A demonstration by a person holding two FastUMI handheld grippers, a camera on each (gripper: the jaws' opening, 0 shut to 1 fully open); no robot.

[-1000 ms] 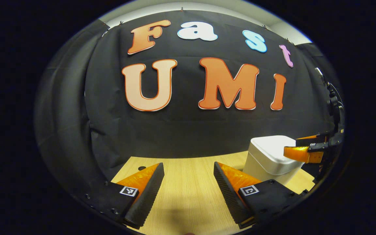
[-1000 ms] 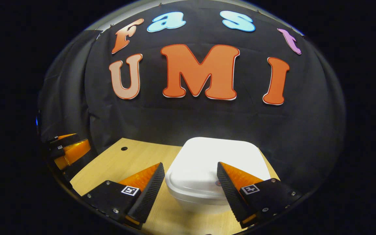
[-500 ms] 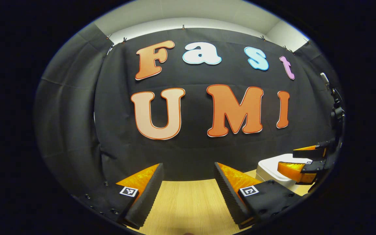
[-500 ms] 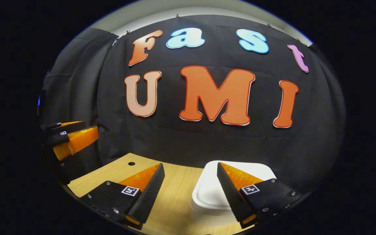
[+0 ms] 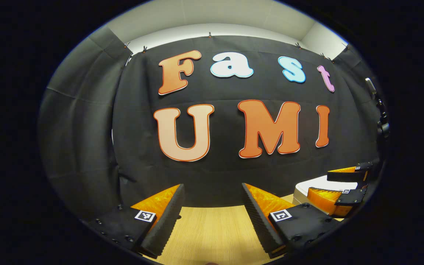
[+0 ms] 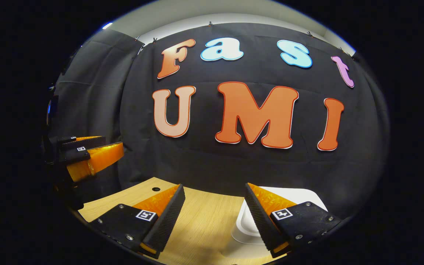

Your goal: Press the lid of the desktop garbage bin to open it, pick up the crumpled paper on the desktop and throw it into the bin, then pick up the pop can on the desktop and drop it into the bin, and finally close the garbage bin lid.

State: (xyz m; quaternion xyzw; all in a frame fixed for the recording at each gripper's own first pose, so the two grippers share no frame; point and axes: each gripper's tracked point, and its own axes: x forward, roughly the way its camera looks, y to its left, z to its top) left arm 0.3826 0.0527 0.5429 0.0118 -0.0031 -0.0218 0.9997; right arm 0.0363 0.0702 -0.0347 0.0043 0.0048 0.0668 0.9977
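The left tongs (image 5: 212,191) are seen in the left gripper view with their fingers spread well apart and nothing held between them; pale wood-grain desk (image 5: 212,232) is visible through the gap. The right tongs (image 6: 214,191) are likewise found apart and unloaded in the right gripper view, raised above the desk.

The garbage bin (image 6: 307,195) is noted at the lower right of the right gripper view, standing on the desk close to the black cloth wall (image 6: 234,165). It is white, smooth and matte, with rounded corners. Its lid is seen lying flat on the body, closed. Part of the bin is covered by the right finger of the right tongs, and whether there is contact cannot be told. In the left gripper view the bin is observed at the far right edge, partly hidden behind the other tongs.

A small dark round hole (image 6: 156,188) is recorded in the desk surface near the back edge.
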